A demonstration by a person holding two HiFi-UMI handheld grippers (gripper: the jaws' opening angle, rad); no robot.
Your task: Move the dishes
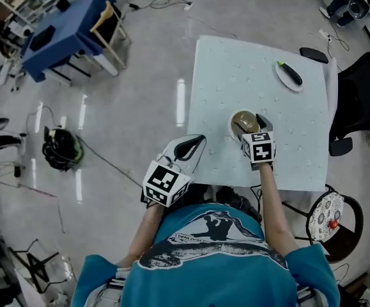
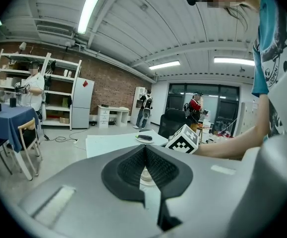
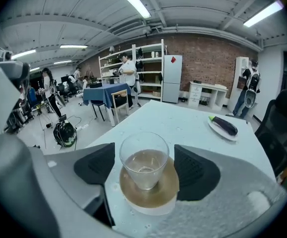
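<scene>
Brick-walled workshop room with shelving and a grey floor; a pale square surface (image 1: 261, 50) stands in front of the person. Near its front edge sits a brown saucer (image 3: 150, 195) with a white rim. On it a clear glass (image 3: 144, 165) stands upright, mouth up. Whether it holds any liquid is hard to tell, because the brown shows through it. At the far right corner a white plate (image 3: 214, 129) carries a dark eggplant (image 3: 224, 125). It lies flat with its long axis slanted across the plate, and in the head view its green stem end points to the far left.

The right gripper (image 3: 144, 168) points down at the saucer. Its fingers (image 3: 195, 172) are spread wide, one on each side of the glass and clear of it. The left gripper (image 1: 199, 141) is at the surface's near left edge — its fingers (image 2: 128, 170) are pressed together with nothing between them.

In the head view the glass is barely visible over the saucer, and the right gripper's marker cube (image 1: 258, 147) covers the saucer's near edge.
</scene>
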